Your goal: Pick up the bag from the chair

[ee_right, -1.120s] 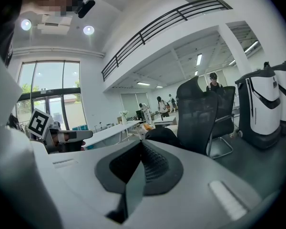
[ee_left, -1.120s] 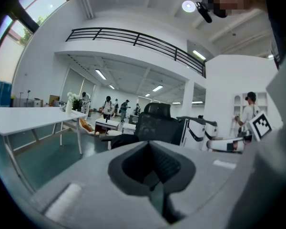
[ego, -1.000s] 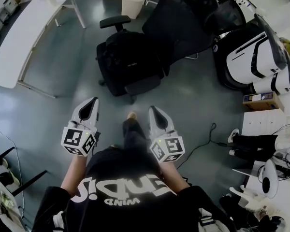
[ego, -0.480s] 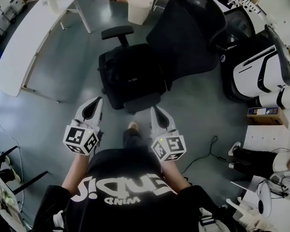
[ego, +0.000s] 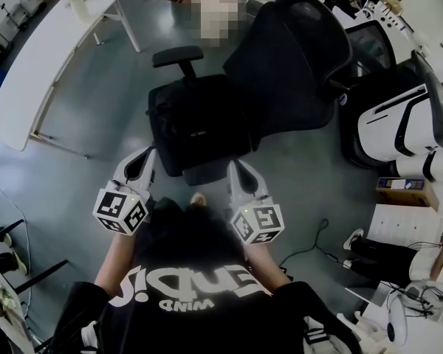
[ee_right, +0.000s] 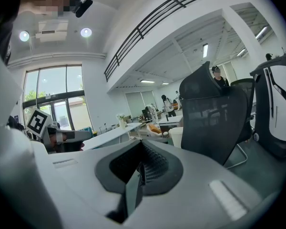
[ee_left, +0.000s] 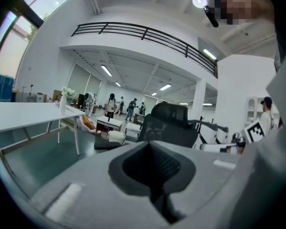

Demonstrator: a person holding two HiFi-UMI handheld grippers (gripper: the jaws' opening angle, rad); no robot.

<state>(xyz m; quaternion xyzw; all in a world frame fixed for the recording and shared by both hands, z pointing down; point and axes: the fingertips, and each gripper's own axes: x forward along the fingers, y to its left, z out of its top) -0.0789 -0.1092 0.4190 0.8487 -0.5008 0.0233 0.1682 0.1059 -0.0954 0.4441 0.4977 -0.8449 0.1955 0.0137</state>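
Observation:
A black bag (ego: 196,124) lies on the seat of a black office chair (ego: 288,57), straight ahead of me in the head view. My left gripper (ego: 142,161) and right gripper (ego: 238,172) are held side by side just short of the seat's front edge, both shut and holding nothing. The left gripper view looks over its closed jaws (ee_left: 150,147) at the chair's mesh back (ee_left: 169,123) and an armrest (ee_left: 107,144); the bag is hidden behind the jaws. Past the right gripper (ee_right: 142,147), the right gripper view shows the chair back (ee_right: 214,123).
A long white table (ego: 44,57) runs along the left. White-and-black machines (ego: 399,116) and a cardboard box (ego: 406,190) stand at the right, with a cable (ego: 310,234) on the floor and someone's legs (ego: 380,249). People stand far off (ee_left: 109,104).
The chair with the bag has come closer to both grippers as I stepped forward. Both grippers stay shut and level.

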